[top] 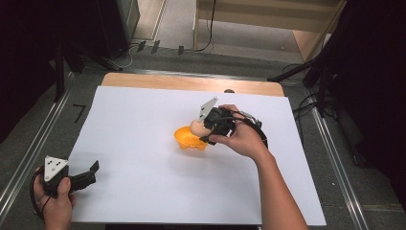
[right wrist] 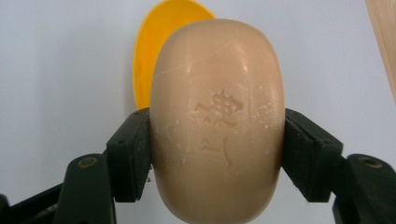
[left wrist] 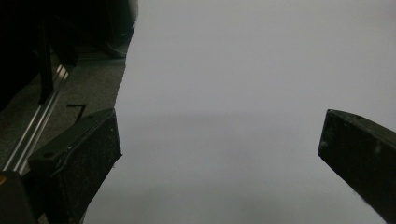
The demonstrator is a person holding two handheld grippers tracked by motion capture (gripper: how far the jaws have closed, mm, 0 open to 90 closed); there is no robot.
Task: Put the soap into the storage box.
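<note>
A: Closest in the right gripper view is the soap bar [right wrist: 217, 126], beige, oval and smooth, with a stamped mark and pale crumbs on its face.

B: And the right gripper [right wrist: 217, 154]?

A: Its two black pads press the bar's narrow sides; the jaws are clamped on it.

B: Where is the bar?

A: Just above the orange dish [top: 190, 138], which sits on the white sheet [top: 143, 143] near the middle of the table. The dish's yellow-orange rim shows behind the bar.

B: The left gripper [top: 88, 173]?

A: Near the sheet's front left corner, jaws spread wide over bare white paper, with nothing between them.
</note>
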